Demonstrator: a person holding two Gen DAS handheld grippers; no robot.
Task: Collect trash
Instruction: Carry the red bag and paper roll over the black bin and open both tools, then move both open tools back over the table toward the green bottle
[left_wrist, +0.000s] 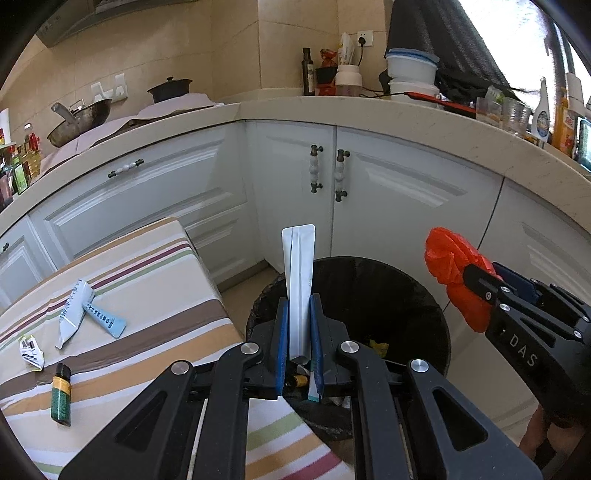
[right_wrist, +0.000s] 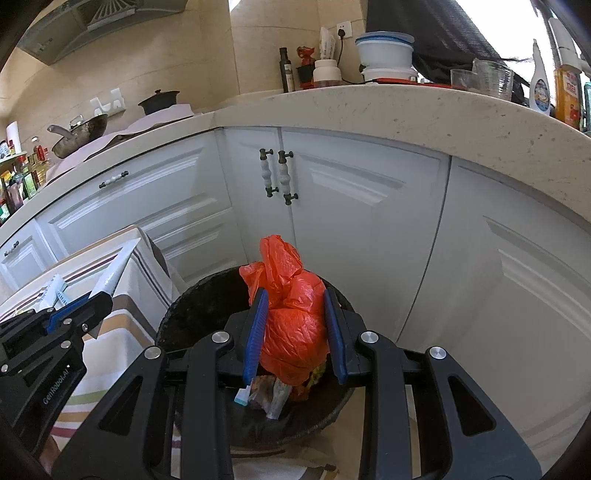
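A wok (left_wrist: 79, 122) and oil bottle (left_wrist: 307, 72) sit on the countertop (left_wrist: 406, 122).

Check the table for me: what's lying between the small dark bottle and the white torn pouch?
A crumpled white wrapper sits between the dark bottle and the white pouch on the striped tablecloth, seen in the left wrist view.

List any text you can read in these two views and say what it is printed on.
"DAS": on the body of the right tongs, seen from the left wrist.
"GenRobot.AI": on the body of the left tongs, seen from the right wrist.
Crumpled white wrapper on the striped tablecloth: lettering too blurred.
Small green bottle, counter bottles: labels unreadable.
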